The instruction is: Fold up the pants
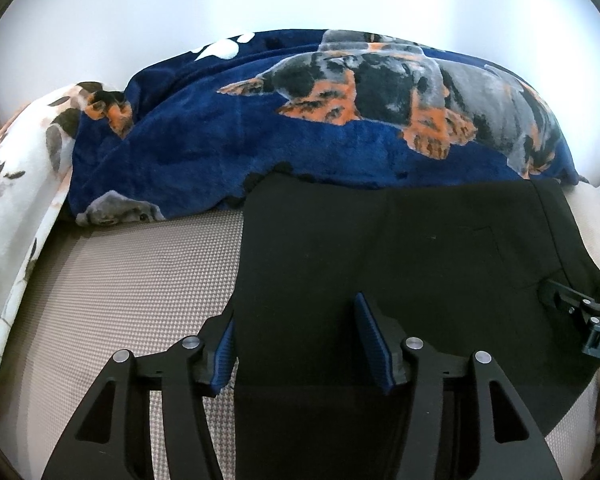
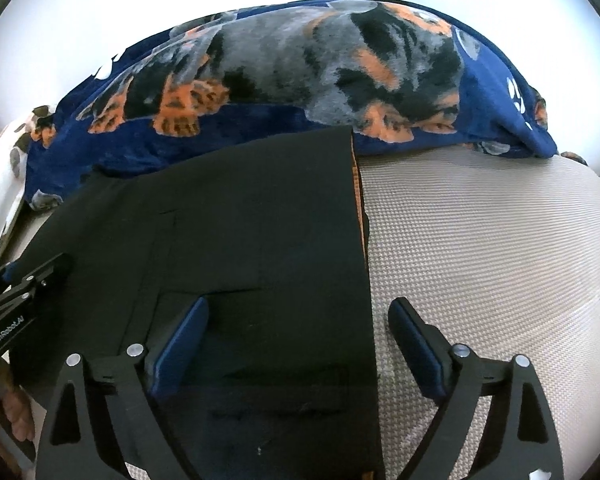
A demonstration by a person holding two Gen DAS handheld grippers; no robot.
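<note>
Black pants (image 1: 400,248), laid flat on a bed mattress (image 1: 140,280) covered in a beige, finely ribbed weave. In the left wrist view the garment fills the centre and runs toward 3 o'clock; in the right wrist view it fills the centre and runs toward 9 o'clock, its straight side edge ending at a thin orange-brown lining strip. The far edge of the pants touches or slightly overlaps a plush navy blanket (image 1: 220,140) printed with dogs, heaped at 12 o'clock; a white floral quilt (image 1: 16,184) lies at 9 o'clock.

The left gripper (image 1: 296,348) straddles the left side edge of the pants, fingers (image 1: 374,344) parted and clamping nothing. The right gripper (image 2: 300,344) straddles the opposite edge, fingers (image 2: 180,344) spread wide, also released. Each gripper appears at the margin of the other's view.

Handling, as judged: the cloth looks a matte, smooth, medium-weight woven, soft and limp, light, not fragile, likely to sag and slide over the ribbed cover when lifted. A faint pocket seam is visible, though the dark fabric hides most detail. Best hold: pinch all layers at the side edges near the corners, both sides together, so the fold stays square.
</note>
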